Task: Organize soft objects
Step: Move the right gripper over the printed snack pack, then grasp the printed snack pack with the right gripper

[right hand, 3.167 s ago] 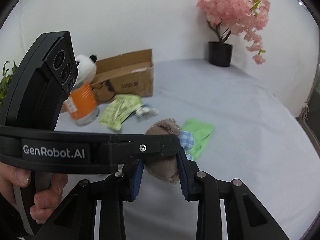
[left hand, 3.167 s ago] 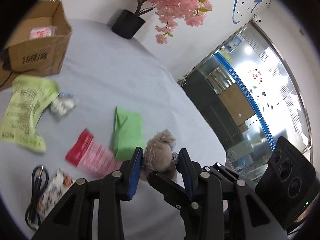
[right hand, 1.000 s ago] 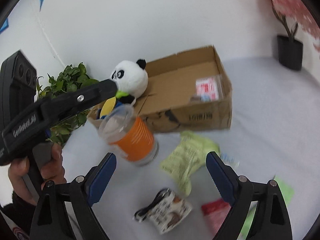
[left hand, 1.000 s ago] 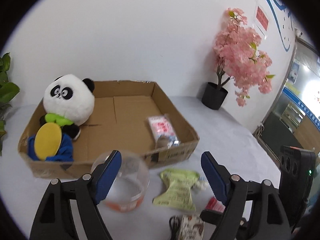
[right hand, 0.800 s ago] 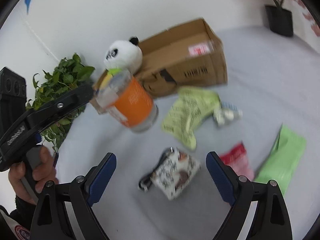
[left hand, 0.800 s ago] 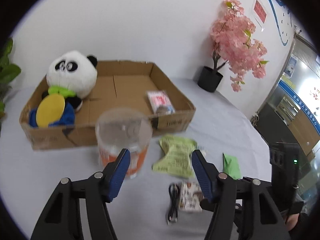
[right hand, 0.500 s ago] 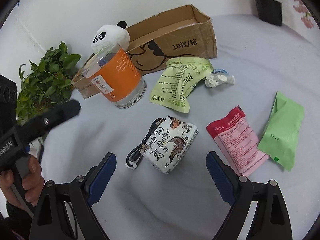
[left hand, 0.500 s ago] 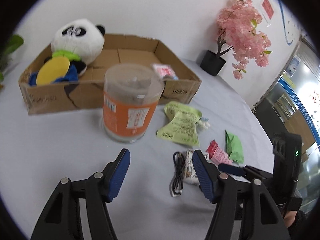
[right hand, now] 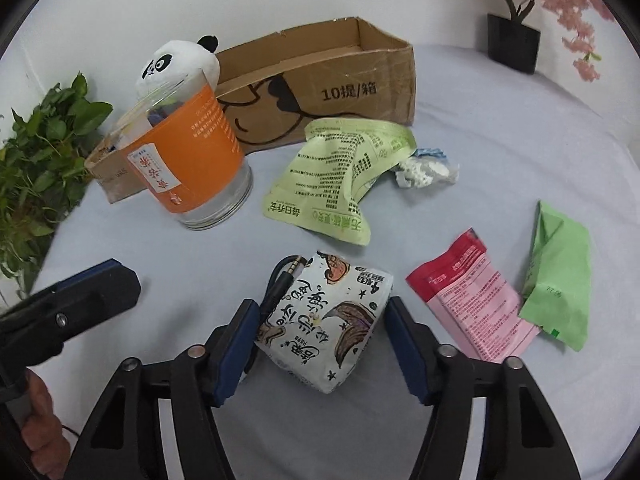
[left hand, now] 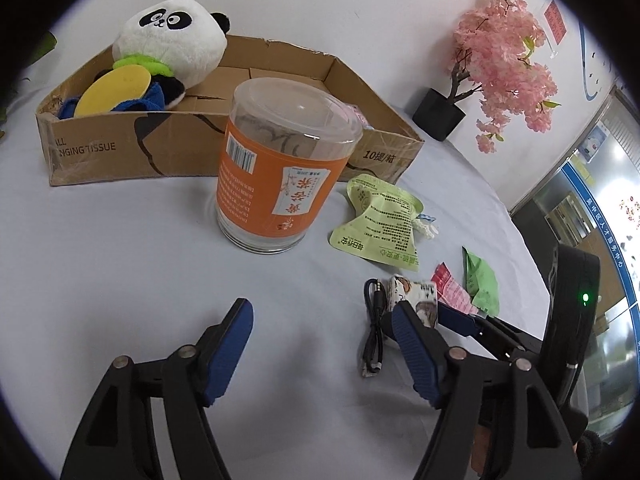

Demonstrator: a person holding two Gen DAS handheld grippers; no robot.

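While your right gripper stands released around the tissue pack, close gently (avoid the cable).

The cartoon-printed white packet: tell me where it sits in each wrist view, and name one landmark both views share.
Left wrist view: the cartoon-printed white packet lies low and right of centre, beside the black cable, partly hidden behind the left gripper's right finger.
Right wrist view: bottom centre, between the open fingers of the right gripper, not yet clamped.
Shared landmark: the orange-labelled clear jar, standing in front of the cardboard box.
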